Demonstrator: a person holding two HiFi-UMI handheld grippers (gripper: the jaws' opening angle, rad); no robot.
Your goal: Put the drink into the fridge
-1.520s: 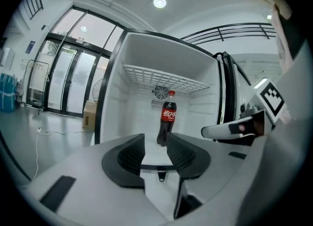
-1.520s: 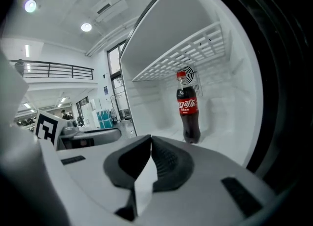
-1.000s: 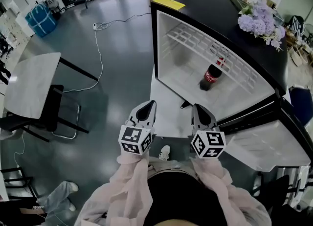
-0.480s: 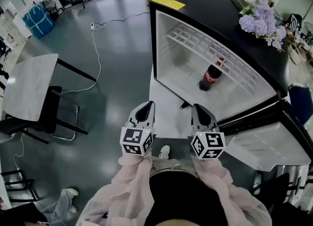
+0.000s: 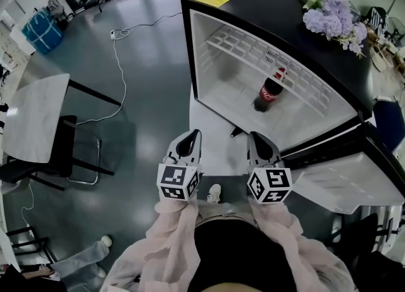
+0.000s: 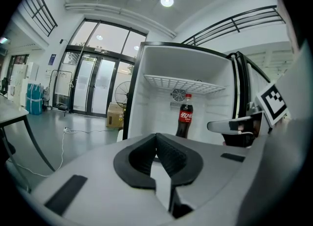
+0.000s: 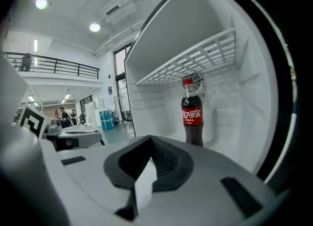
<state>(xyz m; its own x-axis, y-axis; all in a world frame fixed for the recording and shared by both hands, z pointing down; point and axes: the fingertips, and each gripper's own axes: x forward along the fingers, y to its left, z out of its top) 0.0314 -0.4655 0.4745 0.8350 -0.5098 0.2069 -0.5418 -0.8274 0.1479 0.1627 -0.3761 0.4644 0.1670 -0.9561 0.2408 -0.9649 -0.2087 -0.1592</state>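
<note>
A cola bottle [image 5: 267,90] with a red cap and red label stands upright on the floor of the open black fridge [image 5: 253,6], below its white wire shelf [image 5: 259,54]. The same bottle [image 6: 184,116] shows in the left gripper view and, closer, as the bottle [image 7: 192,115] in the right gripper view. My left gripper [image 5: 188,140] and right gripper [image 5: 258,143] hang side by side in front of the fridge, well short of the bottle. Both have their jaws shut with nothing between them.
The fridge door [image 5: 354,183] stands swung open at the right. Purple flowers [image 5: 332,19] lie on top of the fridge. A grey table [image 5: 31,117] and a chair [image 5: 57,155] stand at the left. A white cable [image 5: 120,63] runs over the floor.
The view has shifted a little, so the fridge sits slightly further left and up. Both grippers keep their place and stay shut. A person's legs at the bottom left have moved.
</note>
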